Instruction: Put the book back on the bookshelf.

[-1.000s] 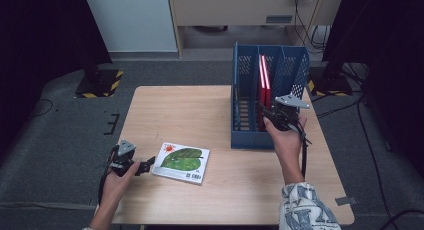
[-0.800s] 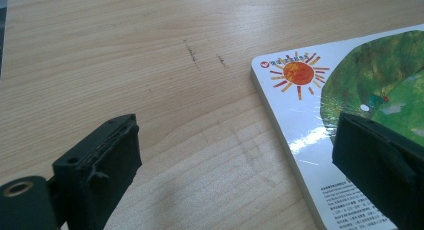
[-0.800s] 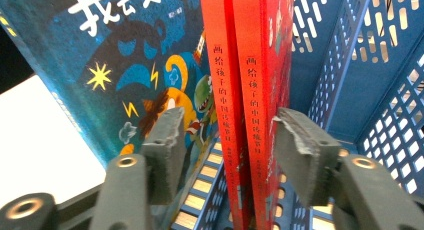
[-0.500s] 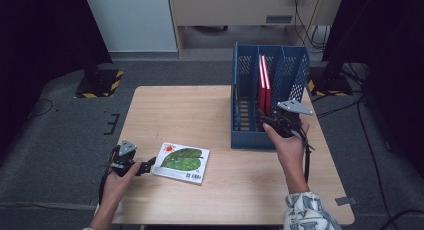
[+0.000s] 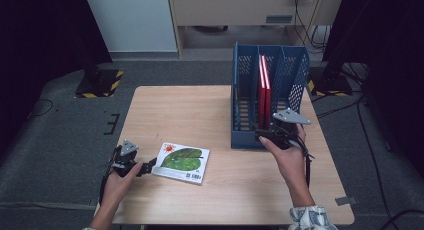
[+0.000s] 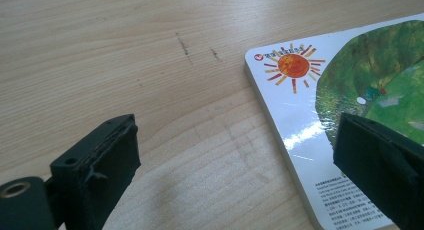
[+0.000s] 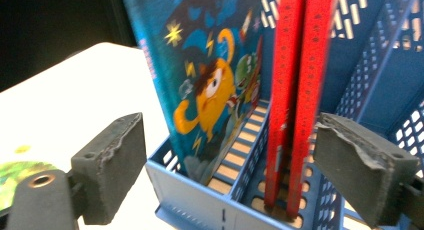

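Two thin red books [image 5: 265, 90] are already stood in the blue perforated plastic file rack [image 5: 295, 75]; the right gripper [image 5: 274, 133], at the rack's 6 o'clock, has just been opening, jaws spread and empty – left to file is the white green-leaf picture book [image 5: 181, 162], flat on the wooden table [image 5: 200, 110] at the 3 o'clock of the left gripper [image 5: 145, 167], whose jaws are spread wide, nothing pinched

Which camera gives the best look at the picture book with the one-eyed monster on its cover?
The right gripper view: the monster book stands close up in the blue rack, cover facing the camera, left of two red books. The high view shows the rack from above, the monster cover too small to tell. The left gripper view looks at the sun-and-leaf book.
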The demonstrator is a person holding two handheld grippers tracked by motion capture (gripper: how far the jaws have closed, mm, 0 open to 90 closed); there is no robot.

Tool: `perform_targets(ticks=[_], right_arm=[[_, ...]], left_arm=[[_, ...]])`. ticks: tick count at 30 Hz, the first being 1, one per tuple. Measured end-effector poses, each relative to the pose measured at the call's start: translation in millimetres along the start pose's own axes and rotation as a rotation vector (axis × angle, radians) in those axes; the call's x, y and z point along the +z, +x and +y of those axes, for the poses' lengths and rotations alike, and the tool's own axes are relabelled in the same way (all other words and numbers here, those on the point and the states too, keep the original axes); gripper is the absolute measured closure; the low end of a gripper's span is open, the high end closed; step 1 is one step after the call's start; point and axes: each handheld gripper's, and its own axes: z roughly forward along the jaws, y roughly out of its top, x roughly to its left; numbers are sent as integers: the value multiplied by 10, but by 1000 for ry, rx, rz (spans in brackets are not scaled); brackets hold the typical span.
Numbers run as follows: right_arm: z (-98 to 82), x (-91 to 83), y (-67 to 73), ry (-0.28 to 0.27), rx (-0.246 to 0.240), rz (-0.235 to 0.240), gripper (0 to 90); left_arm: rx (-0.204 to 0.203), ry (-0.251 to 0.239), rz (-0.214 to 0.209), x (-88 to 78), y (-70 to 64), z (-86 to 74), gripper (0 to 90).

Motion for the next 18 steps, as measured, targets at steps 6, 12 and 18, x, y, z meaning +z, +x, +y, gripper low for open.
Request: perform_targets(ticks=[6,12,18], right_arm=[[-21,-23,94,15,-22,17,108],[-76,-41,194,31,-39,45,103],[-166,-49,316,48,-53,84,93]], left_arm=[[3,0,-4,4,-10,1,37],[12,3,-8,11,-24,4,38],[26,11,-12,17,-41,5,38]])
